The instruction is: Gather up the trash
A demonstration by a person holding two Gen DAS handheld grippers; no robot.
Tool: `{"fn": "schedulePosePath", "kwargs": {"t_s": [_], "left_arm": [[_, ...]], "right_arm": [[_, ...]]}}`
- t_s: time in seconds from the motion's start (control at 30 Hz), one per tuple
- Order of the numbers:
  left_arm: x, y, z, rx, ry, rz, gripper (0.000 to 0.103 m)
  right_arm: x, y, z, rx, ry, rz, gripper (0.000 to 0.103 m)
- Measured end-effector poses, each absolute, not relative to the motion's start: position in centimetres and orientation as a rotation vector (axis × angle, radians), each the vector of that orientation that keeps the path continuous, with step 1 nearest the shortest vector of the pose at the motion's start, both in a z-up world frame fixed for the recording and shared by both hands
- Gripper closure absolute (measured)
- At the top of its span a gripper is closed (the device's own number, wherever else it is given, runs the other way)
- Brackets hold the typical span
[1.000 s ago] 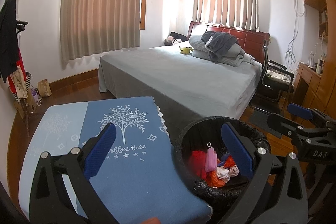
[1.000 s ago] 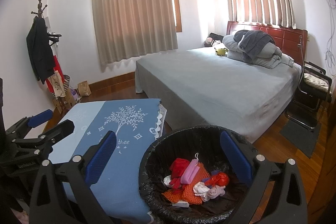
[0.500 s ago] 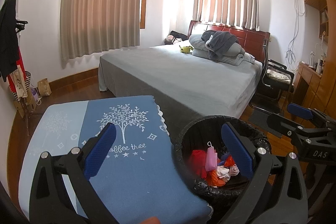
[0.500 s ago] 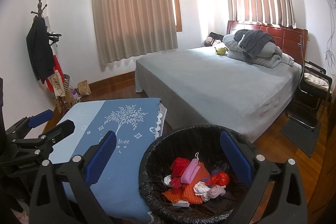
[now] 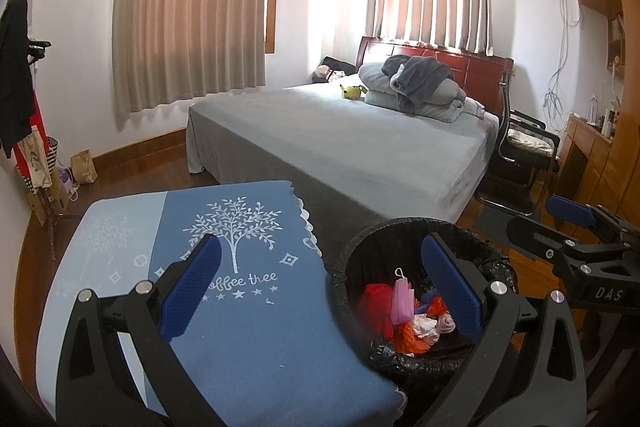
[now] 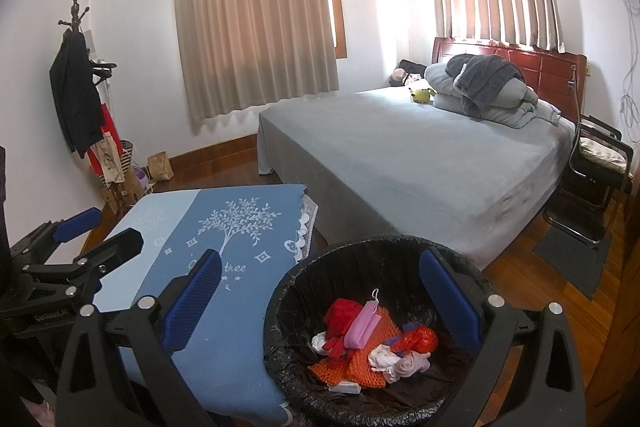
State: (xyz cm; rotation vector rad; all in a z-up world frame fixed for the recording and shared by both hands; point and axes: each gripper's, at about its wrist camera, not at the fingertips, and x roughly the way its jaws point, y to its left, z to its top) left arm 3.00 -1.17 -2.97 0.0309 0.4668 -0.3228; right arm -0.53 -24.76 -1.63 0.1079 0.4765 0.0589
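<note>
While both wrist views face a bedroom, the scene is laid out from left to right. At the far left of the right wrist view a coat rack [image 6: 78, 75] is seen against the wall, with a paper bag [image 6: 160, 166] on the floor near it. In the lower left the counter [image 5: 248, 327] is covered by a blue cloth printed with a white tree. The left hand-held gripper [image 5: 320, 291] is held wide open with nothing between its blue pads [image 5: 191, 285], one pad over the cloth and the other over the bin [image 5: 424, 231]. The black-lined bin stands just beside the counter's right edge, in the lower centre of both views. The trash [image 6: 372, 339] lies inside it: red, pink, orange and white pieces heaped at the bottom. The right hand-held gripper [image 6: 320, 295] is likewise spread wide and empty, its right pad over the bin. Behind, a grey bed [image 6: 420, 155] fills the middle, with bedding piled at its head. At the right edge a black chair [image 6: 600, 163] is seen beside the bed.
</note>
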Motion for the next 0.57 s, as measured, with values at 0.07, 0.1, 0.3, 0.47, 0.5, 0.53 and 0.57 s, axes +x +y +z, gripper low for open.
{"fn": "schedulePosePath", "kwargs": {"t_s": [0.07,0.1,0.3,0.47,0.5,0.53,0.57], "left_arm": [[3.01,-1.14,-3.14,0.033,0.468,-0.324,0.005],[3.07,-1.20,-3.18,0.031,0.469,-0.325,0.006],[3.26,-1.40,-3.08,0.032,0.474,-0.327,0.006],[3.35,-1.37,-3.00,0.032,0.475,-0.325,0.006],[3.40,-1.46,-2.94,0.033,0.475,-0.326,0.006],[3.38,-1.43,-2.94,0.032,0.475,-0.325,0.006],[3.38,-1.41,-2.95,0.032,0.476,-0.325,0.005]], "right_arm": [[-0.67,-24.67,-1.81,0.110,0.478,0.059,0.006],[-0.62,-24.65,-2.02,0.110,0.479,0.058,0.006],[-0.58,-24.67,-2.17,0.110,0.480,0.058,0.006],[-0.65,-24.64,-2.18,0.110,0.481,0.060,0.006],[-0.35,-24.79,-2.30,0.110,0.482,0.061,0.006],[-0.29,-24.80,-2.40,0.110,0.483,0.062,0.006],[-0.37,-24.77,-2.51,0.111,0.484,0.062,0.006]]}}
